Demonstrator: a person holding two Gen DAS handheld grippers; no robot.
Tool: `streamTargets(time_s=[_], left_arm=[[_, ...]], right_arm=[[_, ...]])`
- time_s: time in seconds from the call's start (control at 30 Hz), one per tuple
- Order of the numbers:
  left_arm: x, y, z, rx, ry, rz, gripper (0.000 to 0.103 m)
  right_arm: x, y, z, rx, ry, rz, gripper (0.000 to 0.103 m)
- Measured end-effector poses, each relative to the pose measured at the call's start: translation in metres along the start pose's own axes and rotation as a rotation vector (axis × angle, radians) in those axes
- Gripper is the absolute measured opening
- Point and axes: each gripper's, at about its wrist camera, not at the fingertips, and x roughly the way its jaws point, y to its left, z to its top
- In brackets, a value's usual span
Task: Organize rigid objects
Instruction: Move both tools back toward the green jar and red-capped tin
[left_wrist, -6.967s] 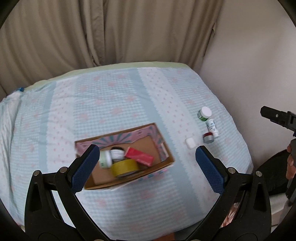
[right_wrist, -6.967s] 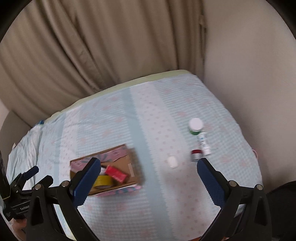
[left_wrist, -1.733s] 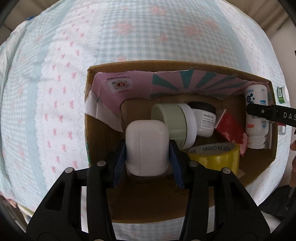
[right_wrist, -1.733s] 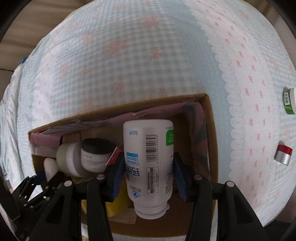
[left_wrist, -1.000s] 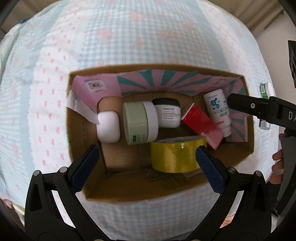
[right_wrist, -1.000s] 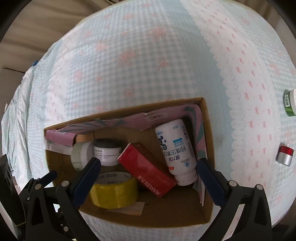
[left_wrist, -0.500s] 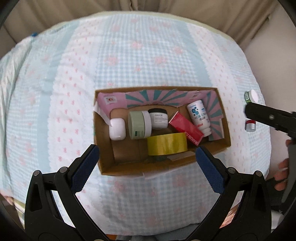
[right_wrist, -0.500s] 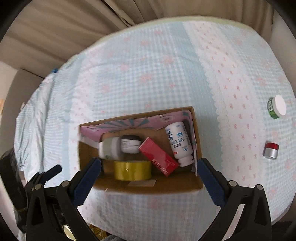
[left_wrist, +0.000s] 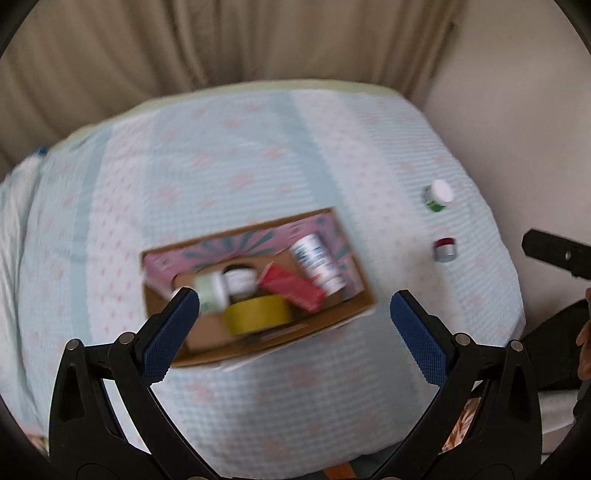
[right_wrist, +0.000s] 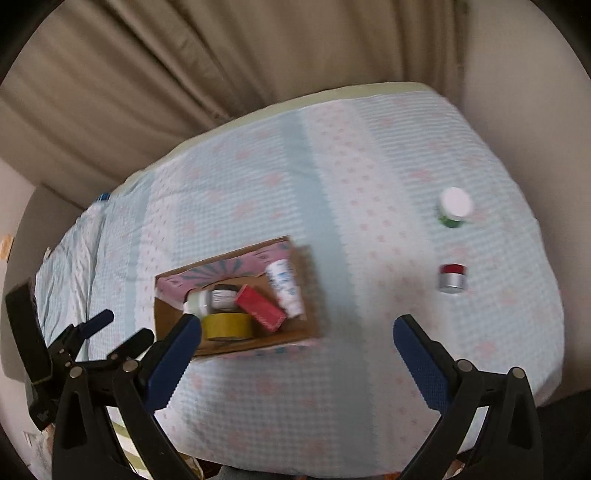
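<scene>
A cardboard box (left_wrist: 354, 315) with a pink inner flap sits mid-table; it also shows in the right wrist view (right_wrist: 295, 338). It holds a yellow tape roll (left_wrist: 258, 314), a red carton (left_wrist: 291, 288), a white bottle (left_wrist: 317, 264), and jars. A green jar with a white lid (left_wrist: 437, 194) and a small red-and-silver jar (left_wrist: 445, 249) stand on the cloth at right, also in the right wrist view (right_wrist: 456, 206) (right_wrist: 451, 277). My left gripper (left_wrist: 293, 325) is open and empty, raised above the box. My right gripper (right_wrist: 295, 350) is open and empty, raised too.
The table wears a light blue checked cloth (left_wrist: 258, 155) with pink bows. Beige curtains (right_wrist: 184, 66) hang behind it and a plain wall (right_wrist: 517, 74) stands at right. The table's near edge curves below both grippers.
Both grippers have let go of the white case and the white bottle in the box, opened, and pulled back and up away from it. The view is now blurred by motion.
</scene>
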Motion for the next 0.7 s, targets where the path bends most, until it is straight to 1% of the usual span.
streamTargets(time_s=[0.07, 0.13, 0.23, 0.37, 0.5, 0.6, 0.7], left_arm=[[-0.003, -0.025, 0.007, 0.030, -0.021, -0.002, 0.103], [-0.005, -0.060, 0.016, 0.060, -0.037, -0.001, 0.103], [-0.003, -0.102, 0.027, 0.074, -0.058, -0.019, 0.103], [0.014, -0.149, 0.043, 0.085, -0.033, -0.052, 0.103], [0.038, -0.183, 0.060, 0.106, 0.008, -0.104, 0.103], [0.055, -0.203, 0.074, 0.148, 0.026, -0.131, 0.103], [0.081, -0.224, 0.093, 0.224, 0.058, -0.151, 0.103]], right_arm=[[-0.015, -0.022, -0.004, 0.008, -0.017, -0.007, 0.103], [-0.027, -0.040, -0.007, -0.001, -0.032, -0.020, 0.103], [-0.045, -0.075, -0.008, -0.024, -0.050, -0.053, 0.103], [-0.060, -0.113, -0.006, -0.051, -0.063, -0.065, 0.103], [-0.063, -0.147, -0.004, -0.080, -0.060, -0.074, 0.103], [-0.057, -0.173, -0.003, -0.028, -0.036, -0.063, 0.103], [-0.043, -0.196, -0.002, 0.039, -0.009, -0.054, 0.103]])
